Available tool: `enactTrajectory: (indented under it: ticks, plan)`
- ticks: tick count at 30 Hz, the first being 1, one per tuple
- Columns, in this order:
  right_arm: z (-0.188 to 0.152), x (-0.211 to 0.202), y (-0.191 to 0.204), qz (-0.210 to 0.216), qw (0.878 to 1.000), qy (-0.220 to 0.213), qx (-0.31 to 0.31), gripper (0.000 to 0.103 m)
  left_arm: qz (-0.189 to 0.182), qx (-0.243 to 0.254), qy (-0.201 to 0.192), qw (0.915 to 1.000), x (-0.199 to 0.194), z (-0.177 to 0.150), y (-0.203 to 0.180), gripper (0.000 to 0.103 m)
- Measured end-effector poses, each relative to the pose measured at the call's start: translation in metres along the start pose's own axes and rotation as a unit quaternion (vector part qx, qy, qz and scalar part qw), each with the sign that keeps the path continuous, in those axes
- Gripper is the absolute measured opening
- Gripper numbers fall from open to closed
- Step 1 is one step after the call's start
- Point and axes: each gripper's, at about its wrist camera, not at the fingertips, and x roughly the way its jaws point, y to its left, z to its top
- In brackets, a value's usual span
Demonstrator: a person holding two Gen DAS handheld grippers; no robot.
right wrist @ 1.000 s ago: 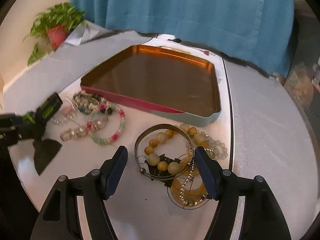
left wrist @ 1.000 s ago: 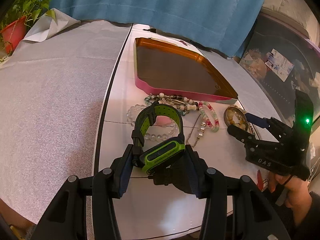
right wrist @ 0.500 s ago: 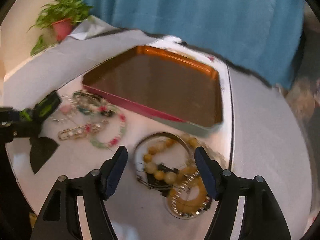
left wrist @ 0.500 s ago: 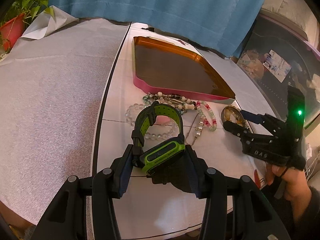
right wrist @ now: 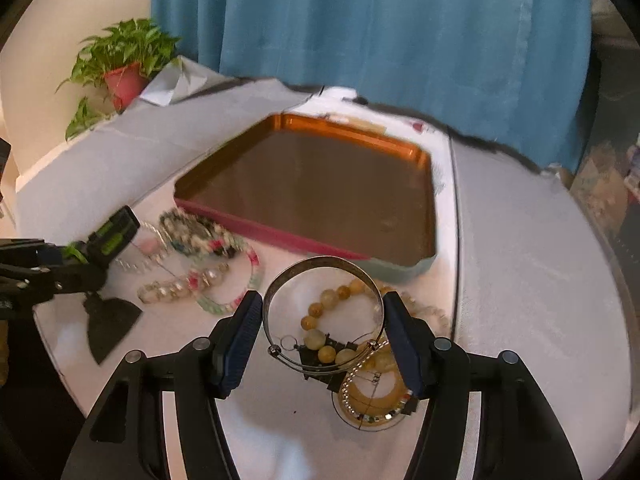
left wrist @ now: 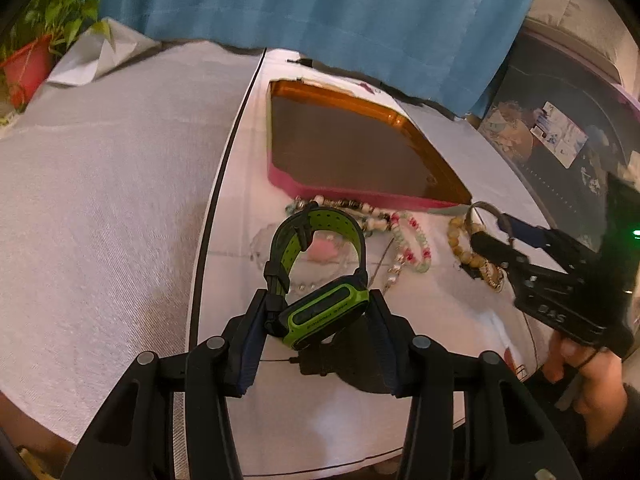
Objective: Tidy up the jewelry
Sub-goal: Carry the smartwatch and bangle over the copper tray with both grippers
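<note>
White cloth table [left wrist: 120,200] w/ blue curtain [right wrist: 380,32] behind. Tray [right wrist: 320,188] holds nothing I can see. My left gripper [left wrist: 318,316] clamps green watch [left wrist: 324,312] above the cloth; right gripper [right wrist: 322,320] grips silver bangle [right wrist: 320,276]. Bead bracelets [right wrist: 200,284] blurred near tray's front edge.

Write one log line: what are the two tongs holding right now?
left tongs: shut on green watch | right tongs: shut on silver bangle, lifted | tray: nothing inside | bead bracelets: on table
</note>
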Motion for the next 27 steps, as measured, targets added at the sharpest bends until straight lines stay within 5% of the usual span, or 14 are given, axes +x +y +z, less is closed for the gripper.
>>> enactTrajectory:
  ticks: [17,27]
  plan:
    - [0.032,-0.159,0.003,0.020,0.990,-0.120,0.070,0.062,0.007,0.063,-0.119,0.9909,-0.129,0.034,-0.089,0.044]
    - [0.042,-0.201,0.014,0.010,0.986,-0.158,0.058,0.062,-0.006,0.086,-0.137,0.9869,-0.144,0.033,-0.123,0.044]
